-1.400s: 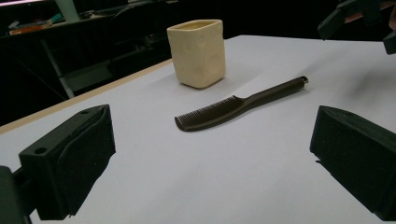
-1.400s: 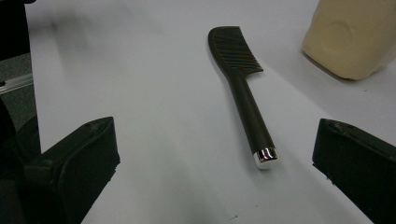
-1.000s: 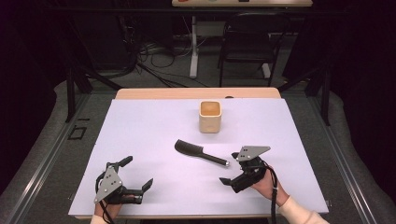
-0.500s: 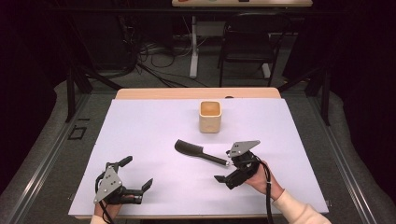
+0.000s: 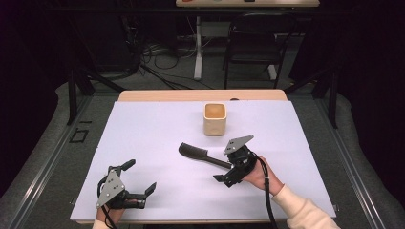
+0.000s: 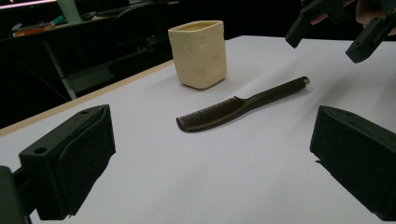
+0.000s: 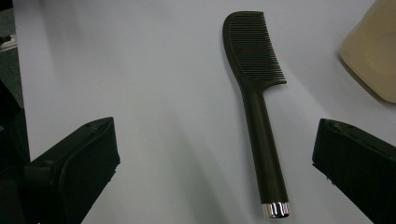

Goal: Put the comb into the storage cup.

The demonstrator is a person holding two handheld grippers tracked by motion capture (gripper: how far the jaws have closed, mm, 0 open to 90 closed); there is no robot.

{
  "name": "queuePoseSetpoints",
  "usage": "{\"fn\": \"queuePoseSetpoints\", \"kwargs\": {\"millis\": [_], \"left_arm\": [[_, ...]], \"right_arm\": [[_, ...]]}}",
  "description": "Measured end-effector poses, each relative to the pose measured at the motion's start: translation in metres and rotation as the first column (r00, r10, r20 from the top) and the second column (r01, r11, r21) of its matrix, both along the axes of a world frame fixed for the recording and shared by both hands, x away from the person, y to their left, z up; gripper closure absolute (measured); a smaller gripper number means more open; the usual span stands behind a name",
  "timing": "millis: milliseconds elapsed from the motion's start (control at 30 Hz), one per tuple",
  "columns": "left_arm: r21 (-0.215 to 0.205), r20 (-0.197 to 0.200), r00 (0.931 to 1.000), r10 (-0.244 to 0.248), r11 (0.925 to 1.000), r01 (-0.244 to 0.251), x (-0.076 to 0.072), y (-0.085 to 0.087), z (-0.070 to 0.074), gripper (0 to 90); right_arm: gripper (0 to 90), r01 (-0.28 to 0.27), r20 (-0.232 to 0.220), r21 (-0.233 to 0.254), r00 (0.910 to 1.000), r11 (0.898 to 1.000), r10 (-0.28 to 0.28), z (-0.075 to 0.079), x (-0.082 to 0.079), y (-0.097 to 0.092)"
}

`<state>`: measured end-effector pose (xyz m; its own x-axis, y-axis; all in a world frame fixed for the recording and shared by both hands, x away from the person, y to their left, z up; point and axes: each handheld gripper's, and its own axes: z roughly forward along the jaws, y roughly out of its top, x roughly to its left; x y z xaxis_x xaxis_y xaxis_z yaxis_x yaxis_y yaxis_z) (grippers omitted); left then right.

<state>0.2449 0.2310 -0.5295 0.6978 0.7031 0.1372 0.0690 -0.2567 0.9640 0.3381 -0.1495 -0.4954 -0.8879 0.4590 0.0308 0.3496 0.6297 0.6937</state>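
**A:** Where did things stand, nearest first?

**B:** The left gripper (image 5: 128, 183) rested at the near edge of the white table (image 5: 157, 129), jaws spread wide, nothing between them. Further in, the right gripper (image 5: 228, 172) hovered just over the handle end of the comb (image 5: 203, 156), jaws also wide and empty, apart from it. The comb lay flat mid-table, teeth end pointing away to the left. Beyond it stood the cup (image 5: 215, 119), upright and near the comb, not touching.

**A:** How should the grab have gone?

**B:** My judgement: lower straight down so the jaws straddled the handle across its width, a little above the silver cap (image 7: 275, 210), then close. The handle was slim and lay flush on the table, so the tips had to reach the surface or they'd slide over it.

**A:** And the materials?

**B:** The comb looked like matte black plastic, a round tapering handle widening into a curved back with fine close teeth (image 7: 256, 49). The cup was cream, squarish with rounded corners and faintly dimpled walls (image 6: 198, 53), probably ceramic. The jaw pads (image 6: 88, 158) looked soft, maybe rubbery.
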Motion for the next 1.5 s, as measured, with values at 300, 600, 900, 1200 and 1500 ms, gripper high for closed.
{"fn": "queuePoseSetpoints", "kwargs": {"millis": [300, 600, 900, 1200, 1500], "left_arm": [[-0.004, -0.002, 1.0, 0.001, 1.0, -0.001, 0.0, 0.0, 0.0, 0.0], [-0.004, -0.002, 1.0, 0.001, 1.0, -0.001, 0.0, 0.0, 0.0, 0.0], [-0.003, 0.0, 1.0, 0.0, 1.0, 0.0, 0.0, 0.001, 0.0, 0.0], [-0.003, 0.0, 1.0, 0.002, 1.0, -0.002, 0.0, 0.0, 0.0, 0.0], [-0.005, 0.0, 1.0, 0.001, 1.0, -0.001, 0.0, 0.001, 0.0, 0.0]], "right_arm": [[0.0, 0.016, -0.053, -0.094, 0.9984, 0.995, -0.021, -0.003, 0.014, 0.016], [0.0, 0.018, -0.066, -0.15, 0.9974, 0.988, -0.028, -0.006, 0.027, 0.024], [2.1, 0.008, -0.08, -0.211, 0.9965, 0.977, -0.026, -0.005, 0.036, 0.039], [17.7, -0.012, -0.075, -0.279, 0.9972, 0.96, -0.009, 0.0, 0.046, 0.055], [40.3, -0.039, -0.095, -0.36, 0.9954, 0.932, 0.005, -0.001, 0.055, 0.065]]}}
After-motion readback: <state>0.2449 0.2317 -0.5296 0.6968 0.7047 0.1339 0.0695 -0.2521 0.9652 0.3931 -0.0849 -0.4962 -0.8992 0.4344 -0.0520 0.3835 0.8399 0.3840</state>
